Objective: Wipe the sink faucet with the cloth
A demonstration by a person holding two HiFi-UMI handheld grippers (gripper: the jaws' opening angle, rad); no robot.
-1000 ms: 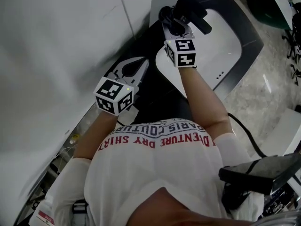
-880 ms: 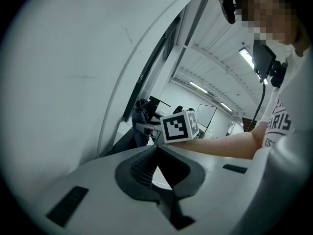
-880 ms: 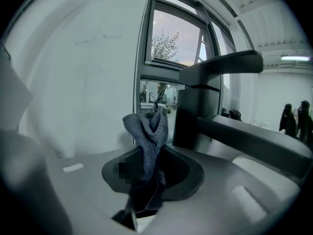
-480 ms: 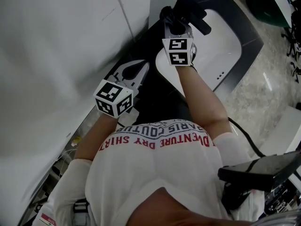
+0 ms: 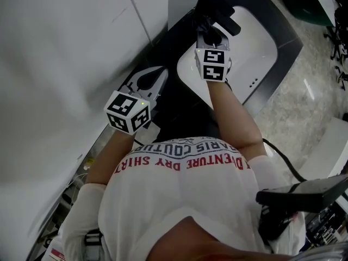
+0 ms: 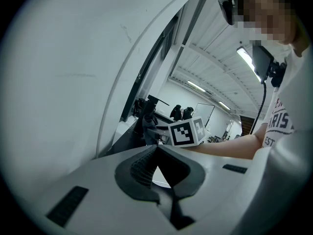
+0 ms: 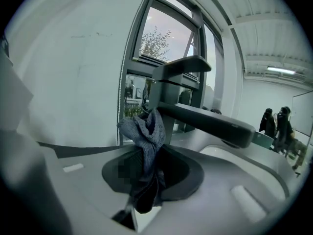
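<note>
Looking down, the head view showed the right gripper [image 5: 210,26] held over the white sink [image 5: 261,42] at the black faucet [image 5: 223,16], with the left gripper [image 5: 152,80] well apart. Left gripper view: jaws were pressed together, nothing between them. Right gripper view: jaws were clamped on the grey cloth [image 7: 146,131], whose bunched top, just beyond the jaw tips, touched the faucet's upright body below its lever.

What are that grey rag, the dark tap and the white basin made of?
The grey-blue cloth looks like woven or knitted fabric, perhaps microfibre: ribbed texture, soft folds. The dark angular faucet seems metal with a matte finish: flat, hard edges, dull sheen. The white sink basin looks like glossy ceramic, though it could be resin: smooth, bright surface.
</note>
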